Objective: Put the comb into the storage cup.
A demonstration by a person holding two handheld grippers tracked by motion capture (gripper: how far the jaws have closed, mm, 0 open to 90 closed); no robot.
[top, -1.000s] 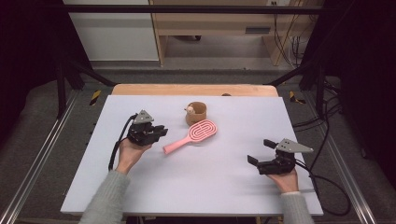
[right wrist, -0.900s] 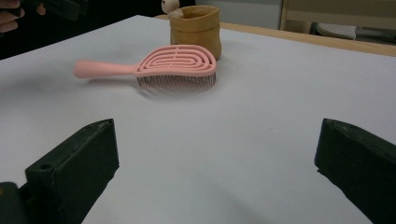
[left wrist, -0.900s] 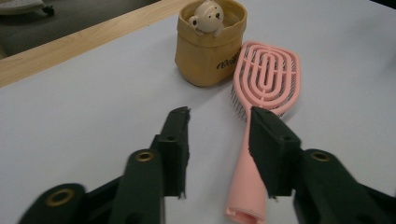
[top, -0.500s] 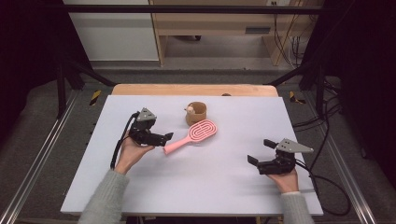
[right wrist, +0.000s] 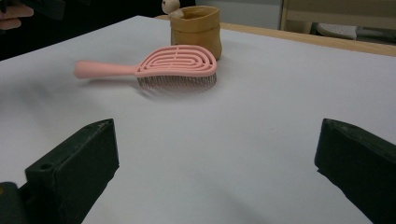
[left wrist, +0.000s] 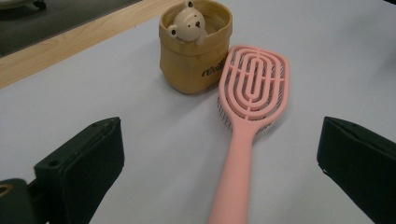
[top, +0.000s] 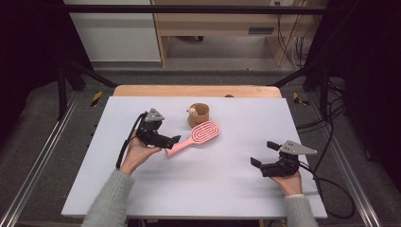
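A pink hairbrush lies bristles down on the white table, its head next to a tan cup with a small bear figure on its rim. My left gripper is at the tip of the brush handle. In the left gripper view the handle runs up between the wide-open jaws of that gripper, and neither pad touches it. My right gripper rests open near the right front of the table, well away from the brush and the cup.
A wooden strip borders the table's far edge. Dark frame rails and cables run along both sides. Bare white table surface lies between the two grippers.
My left gripper has moved right, up to the end of the brush handle, which now lies between its jaws. The right gripper, brush and cup have stayed in place.
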